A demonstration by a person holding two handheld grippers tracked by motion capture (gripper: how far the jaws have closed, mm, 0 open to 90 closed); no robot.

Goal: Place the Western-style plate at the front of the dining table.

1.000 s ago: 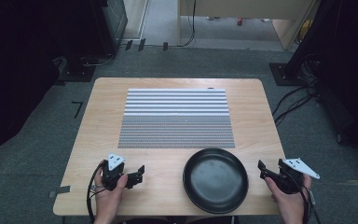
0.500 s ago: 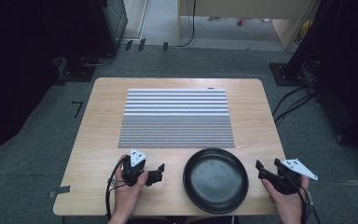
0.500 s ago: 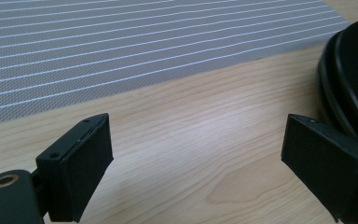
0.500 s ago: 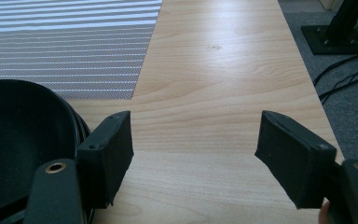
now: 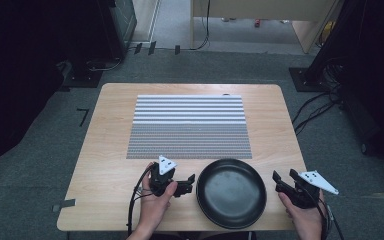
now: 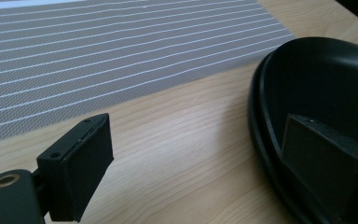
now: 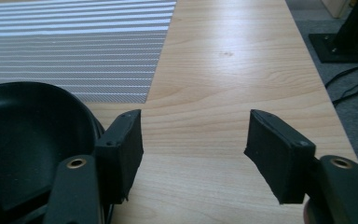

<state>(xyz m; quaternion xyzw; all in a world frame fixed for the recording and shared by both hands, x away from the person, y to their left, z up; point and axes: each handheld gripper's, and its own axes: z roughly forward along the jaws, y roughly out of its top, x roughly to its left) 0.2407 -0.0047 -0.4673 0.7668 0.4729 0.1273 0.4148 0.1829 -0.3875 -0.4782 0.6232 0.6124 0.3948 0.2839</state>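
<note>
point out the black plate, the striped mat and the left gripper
black plate (image 5: 231, 192), high view, centre of its dish
striped mat (image 5: 189, 126), high view, middle of the mat
left gripper (image 5: 191, 183), high view, midway between its fingertips

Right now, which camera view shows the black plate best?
The high view: the whole black plate shows, round, between both grippers. The left gripper view gives its left rim beside one jaw; the right gripper view gives part of its right side.

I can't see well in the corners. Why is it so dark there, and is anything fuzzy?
High view: the table is brightly lit, the room's sides black. Left gripper view: the near jaws look soft, the plate shows faint sheen. Right gripper view: the mat is sharp.
</note>
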